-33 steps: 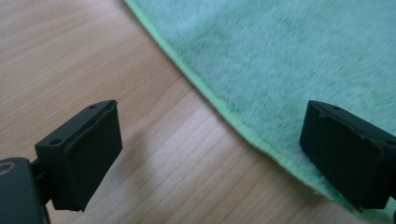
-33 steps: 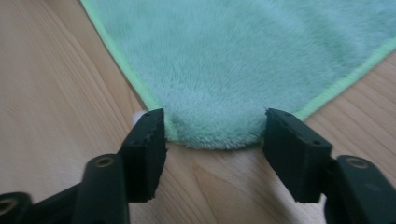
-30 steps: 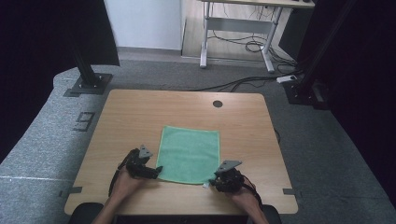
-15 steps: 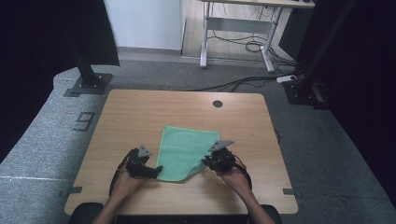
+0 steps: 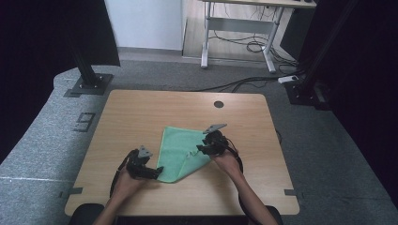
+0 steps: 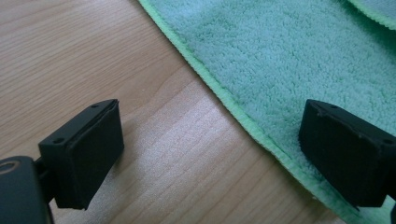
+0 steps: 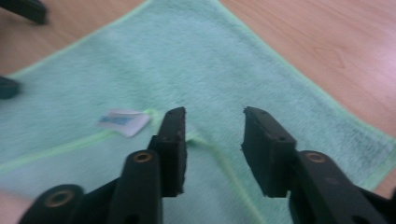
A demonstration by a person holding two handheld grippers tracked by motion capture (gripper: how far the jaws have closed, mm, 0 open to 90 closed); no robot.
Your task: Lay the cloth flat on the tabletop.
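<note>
While I look down from the high view, the green terry cloth [image 5: 182,151] lies near the front middle of the light wooden table [image 5: 141,117], its right near corner folded over onto itself. My left gripper [image 5: 157,171] rests at the cloth's near left edge; my right gripper [image 5: 199,149] hangs over the folded corner, forearm angled in from the bottom.

From the left gripper view, the jaws stand wide apart, one over bare wood, the other over the cloth's hemmed edge [image 6: 243,116].

From the right gripper view, the jaws are parted and hold nothing; a small white label [image 7: 123,121] shows at the turned corner.
</note>
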